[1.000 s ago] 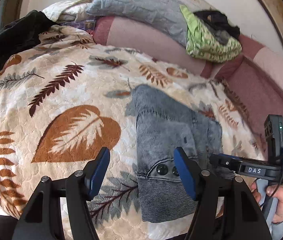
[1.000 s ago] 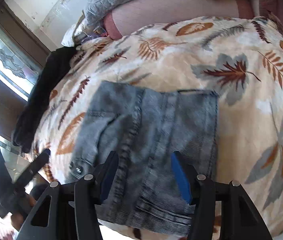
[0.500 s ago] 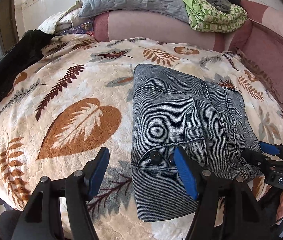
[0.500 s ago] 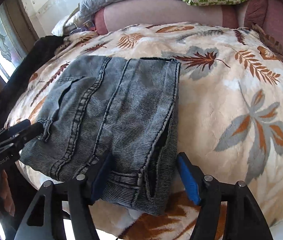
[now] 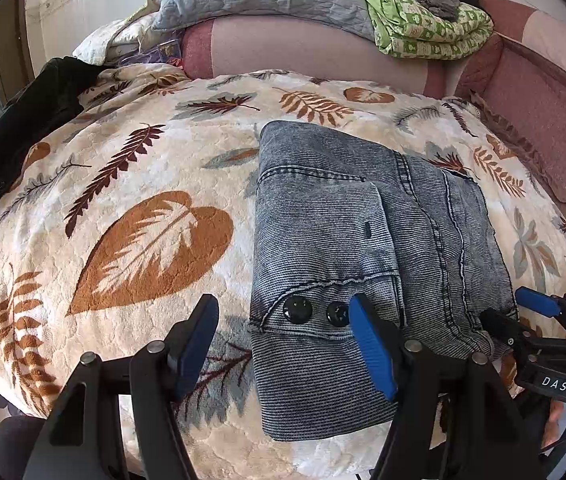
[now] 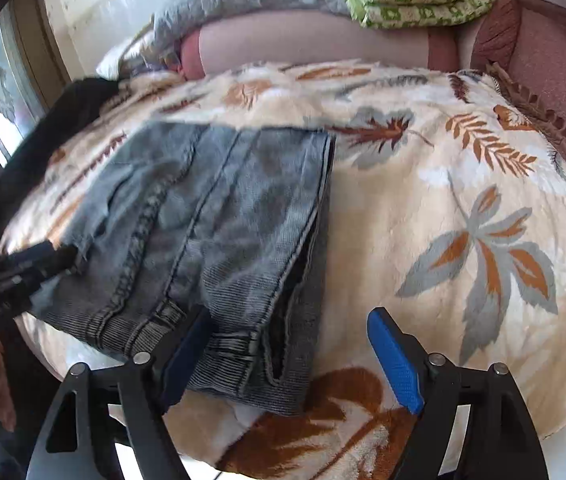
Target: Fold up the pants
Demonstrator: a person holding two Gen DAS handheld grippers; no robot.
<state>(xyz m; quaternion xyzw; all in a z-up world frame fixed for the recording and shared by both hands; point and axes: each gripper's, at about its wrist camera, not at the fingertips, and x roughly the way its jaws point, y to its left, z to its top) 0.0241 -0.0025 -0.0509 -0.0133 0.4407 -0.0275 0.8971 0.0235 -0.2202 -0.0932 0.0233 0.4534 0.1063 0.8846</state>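
Pants (image 5: 363, 240) lay folded on the bed's leaf blanket (image 5: 143, 240), long axis running away from both tongs. Left tongs (image 5: 283, 344) stood wide at the near left corner, gripping nothing. Right tongs (image 6: 291, 360) were opening over the near right corner, nearer the hem.

My right gripper (image 6: 289, 354) is opening over the folded pants' (image 6: 211, 216) near corner on the leaf-print blanket (image 6: 443, 216); my pads seem clear of the denim.
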